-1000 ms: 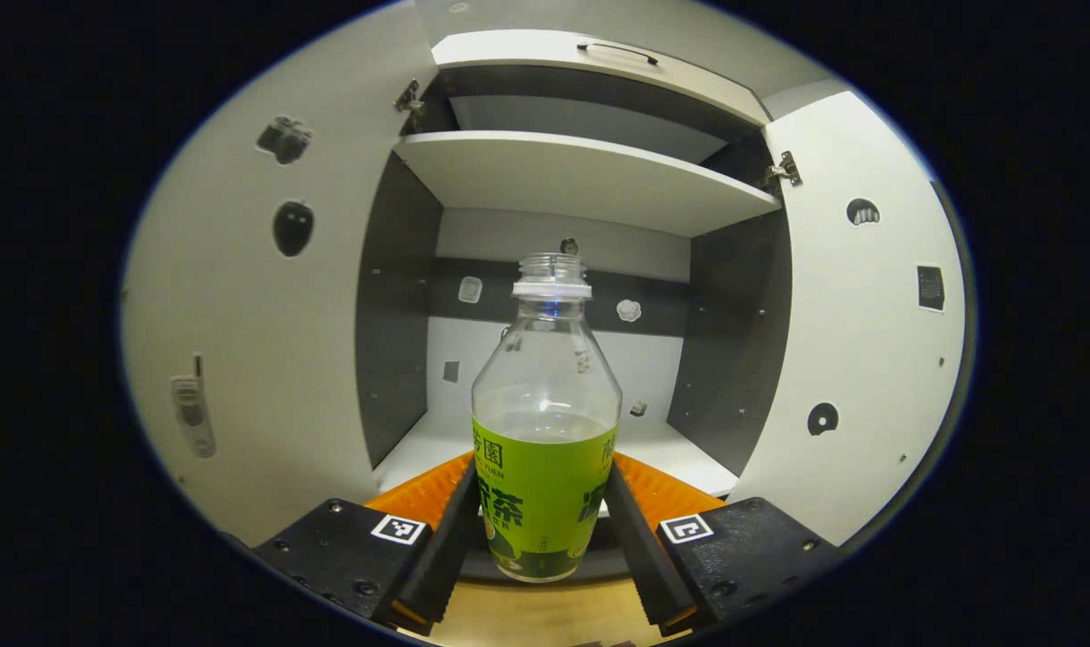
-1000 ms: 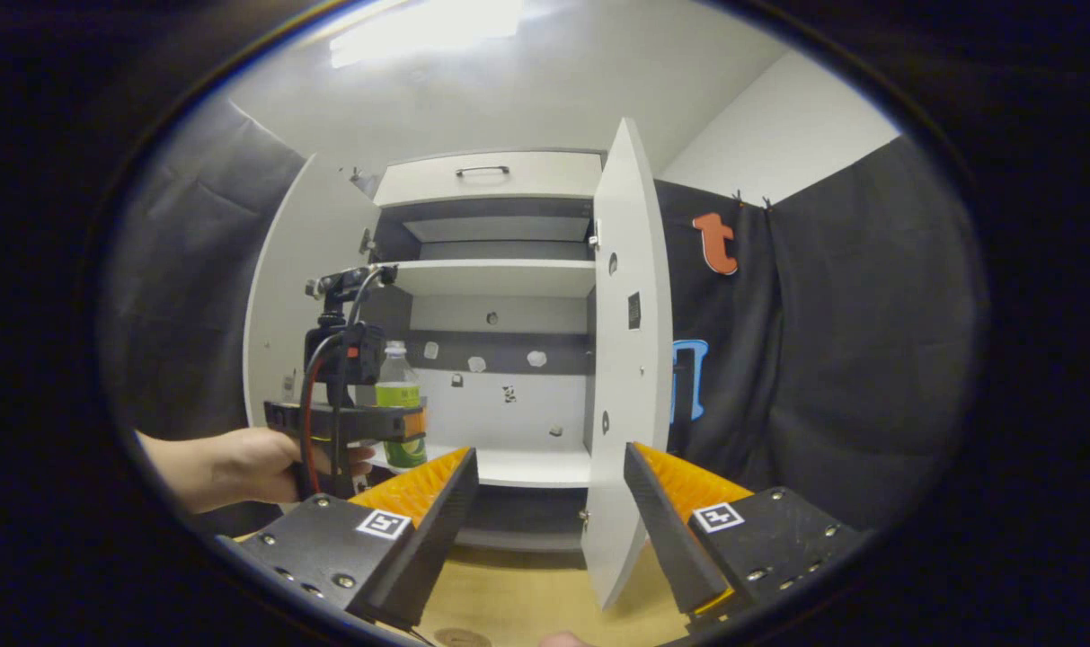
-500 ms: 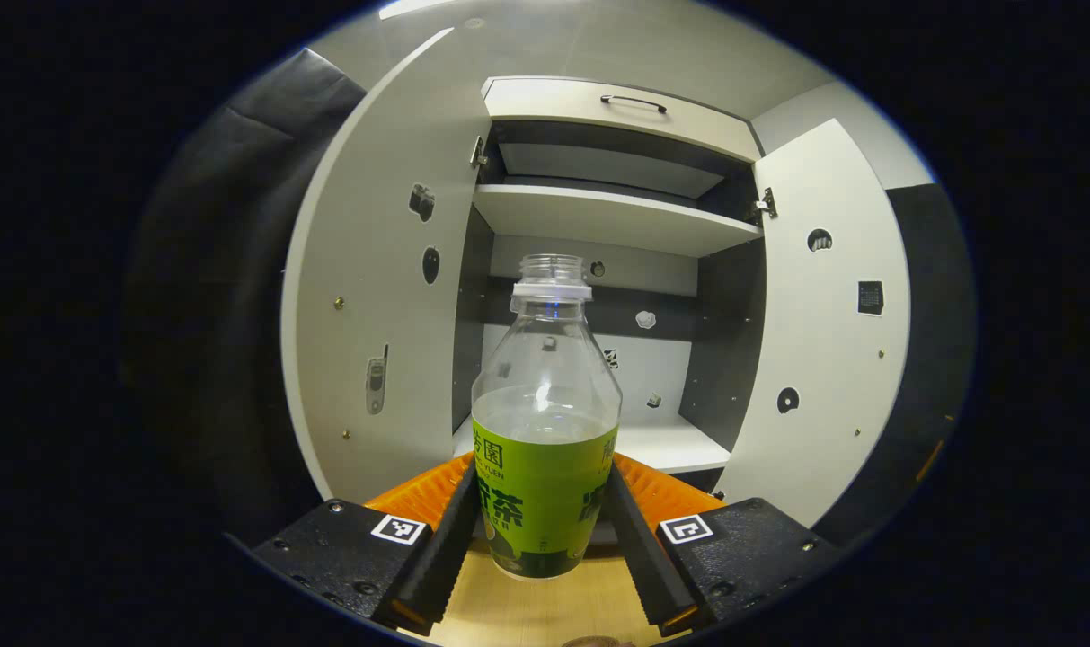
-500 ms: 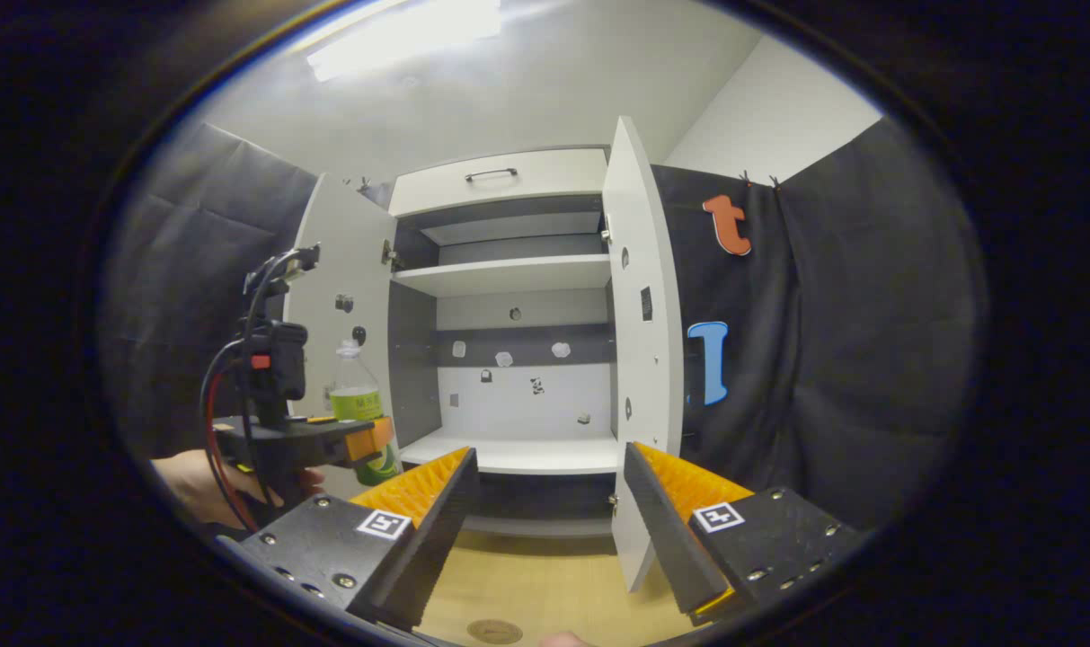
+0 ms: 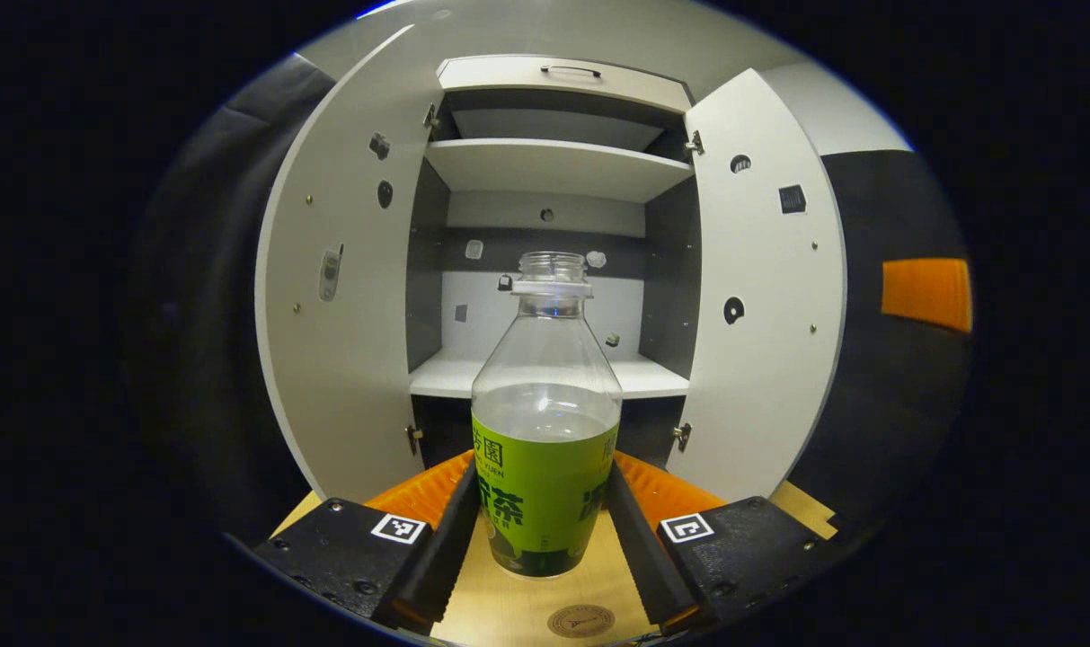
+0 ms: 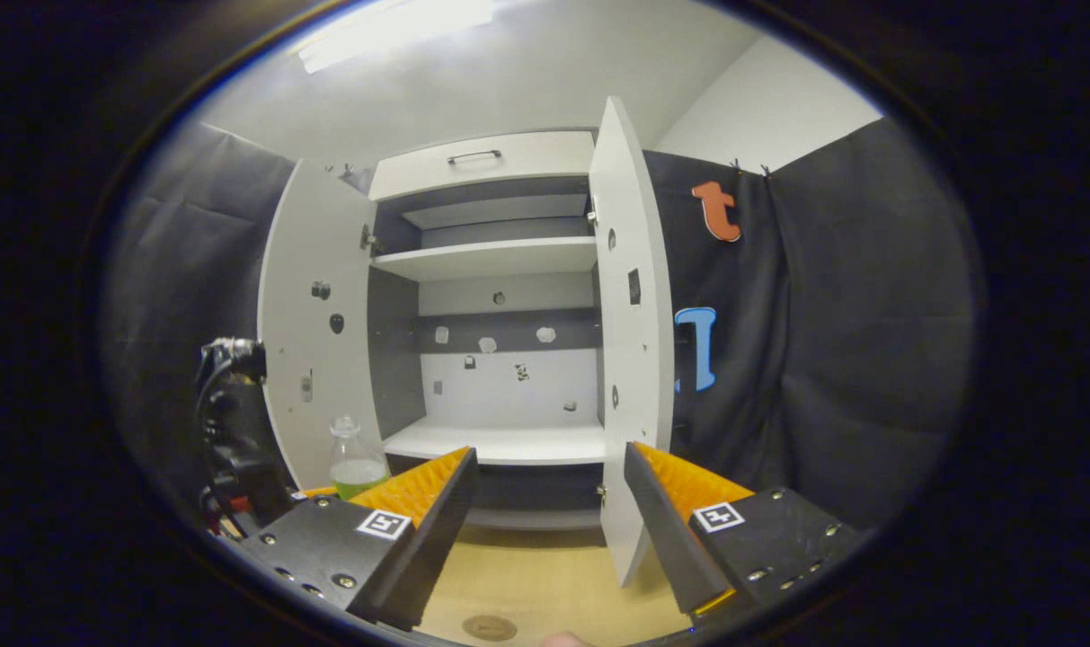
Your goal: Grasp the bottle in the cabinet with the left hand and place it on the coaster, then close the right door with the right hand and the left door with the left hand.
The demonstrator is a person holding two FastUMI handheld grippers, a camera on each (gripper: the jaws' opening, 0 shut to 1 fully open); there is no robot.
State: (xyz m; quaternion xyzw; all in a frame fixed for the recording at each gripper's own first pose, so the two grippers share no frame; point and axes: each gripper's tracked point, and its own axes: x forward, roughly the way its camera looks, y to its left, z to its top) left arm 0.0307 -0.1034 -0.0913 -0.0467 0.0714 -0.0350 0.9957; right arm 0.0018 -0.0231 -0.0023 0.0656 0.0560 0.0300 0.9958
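Observation:
In the left gripper view my left gripper (image 5: 545,521) is shut on a clear, uncapped bottle (image 5: 545,422) with a green label, held upright just above the wooden table. A round brown coaster (image 5: 580,620) lies on the table just in front of and below the bottle. Behind stands the white cabinet (image 5: 545,373) with its left door (image 5: 347,296) and right door (image 5: 760,288) both swung open. In the right gripper view my right gripper (image 6: 549,521) is open with nothing between its fingers, facing the right door (image 6: 630,359). The bottle (image 6: 354,463) and coaster (image 6: 489,626) appear there too.
The cabinet's lower shelf (image 6: 500,442) and upper shelf (image 6: 486,259) hold nothing; small stickers dot the back wall and doors. A drawer with a handle (image 6: 473,157) tops the cabinet. Black cloth hangs on both sides. The wooden table (image 6: 527,575) runs in front.
My left gripper has drawn the bottle out of the cabinet, back and down toward the table, and the coaster has come into its view. The right gripper has barely shifted.

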